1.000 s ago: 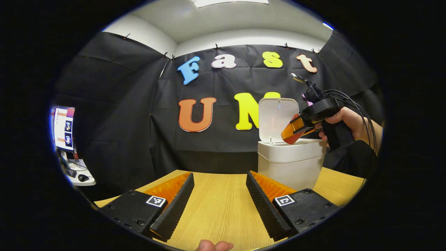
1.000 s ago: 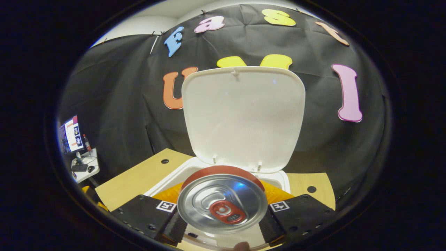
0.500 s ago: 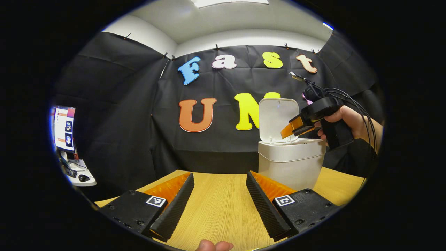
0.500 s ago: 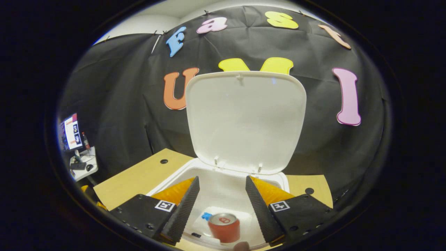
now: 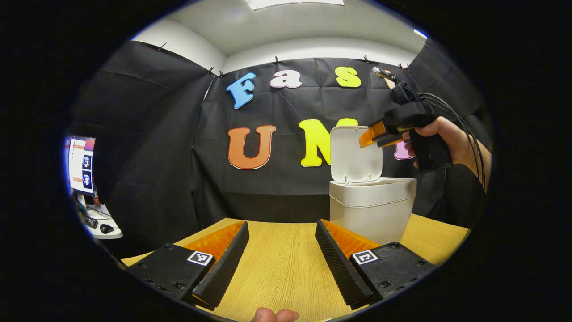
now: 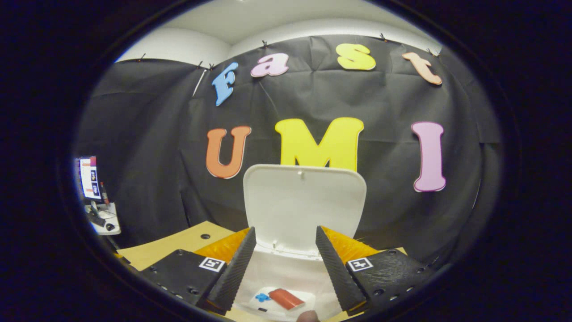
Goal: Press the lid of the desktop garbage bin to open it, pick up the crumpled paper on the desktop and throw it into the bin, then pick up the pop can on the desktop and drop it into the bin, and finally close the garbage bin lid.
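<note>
The bin (image 5: 371, 208) stands right of centre on the surface (image 5: 281, 264), lid (image 6: 304, 201) upright; the can (image 6: 286, 298) lies inside. Both tools, right (image 6: 285, 264) and left (image 5: 281, 259), are spread, empty. Closing the lid probably remains.

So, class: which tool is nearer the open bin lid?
Right. The right tool hangs just above the lid; the left tool sits low over the table, well short of it.

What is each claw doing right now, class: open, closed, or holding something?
Left claw: open, holding nothing, low over the table.
Right claw: open, holding nothing, above the open bin.
</note>
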{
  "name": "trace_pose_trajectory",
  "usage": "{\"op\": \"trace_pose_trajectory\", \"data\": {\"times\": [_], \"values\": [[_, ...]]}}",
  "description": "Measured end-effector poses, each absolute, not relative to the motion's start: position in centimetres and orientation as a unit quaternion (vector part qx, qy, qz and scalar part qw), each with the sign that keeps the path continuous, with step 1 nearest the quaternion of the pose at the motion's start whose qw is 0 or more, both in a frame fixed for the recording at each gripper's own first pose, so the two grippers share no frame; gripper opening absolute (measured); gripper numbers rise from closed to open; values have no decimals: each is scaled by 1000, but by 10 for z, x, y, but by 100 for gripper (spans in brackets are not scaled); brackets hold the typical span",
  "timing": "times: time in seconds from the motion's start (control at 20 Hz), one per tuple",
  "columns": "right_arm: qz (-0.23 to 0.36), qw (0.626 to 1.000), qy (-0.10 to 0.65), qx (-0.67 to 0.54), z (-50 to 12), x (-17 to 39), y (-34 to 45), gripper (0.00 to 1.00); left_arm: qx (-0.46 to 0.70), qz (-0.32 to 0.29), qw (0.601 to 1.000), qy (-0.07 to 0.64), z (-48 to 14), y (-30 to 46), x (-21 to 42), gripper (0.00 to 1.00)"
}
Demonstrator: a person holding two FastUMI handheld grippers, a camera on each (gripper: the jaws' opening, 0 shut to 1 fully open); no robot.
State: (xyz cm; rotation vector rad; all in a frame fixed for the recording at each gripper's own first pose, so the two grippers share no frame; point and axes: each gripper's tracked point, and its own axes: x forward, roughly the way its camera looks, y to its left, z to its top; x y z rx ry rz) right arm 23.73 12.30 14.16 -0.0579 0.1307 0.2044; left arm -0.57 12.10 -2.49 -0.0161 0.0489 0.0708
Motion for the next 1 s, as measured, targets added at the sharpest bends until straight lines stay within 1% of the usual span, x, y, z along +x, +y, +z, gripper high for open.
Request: {"op": "trace_pose_trajectory", "data": {"times": [0.1, 0.35, 0.55, 0.8, 1.0], "values": [[94, 994, 40, -26, 165, 240, 126, 84, -11, 32, 999, 22, -23, 120, -4, 97], [81, 996, 11, -27, 201, 257, 135, 84, -11, 25, 999, 22, -19, 116, -5, 97], [69, 998, 1, -9, 213, 277, 134, 84, -26, 22, 999, 11, -6, 116, -3, 97], [40, 999, -36, -2, 233, 307, 119, 84, -35, 25, 999, 6, -4, 119, 2, 97], [36, 999, -35, -1, 229, 324, 119, 84, -34, 30, 999, 11, -9, 125, 6, 97]]}}
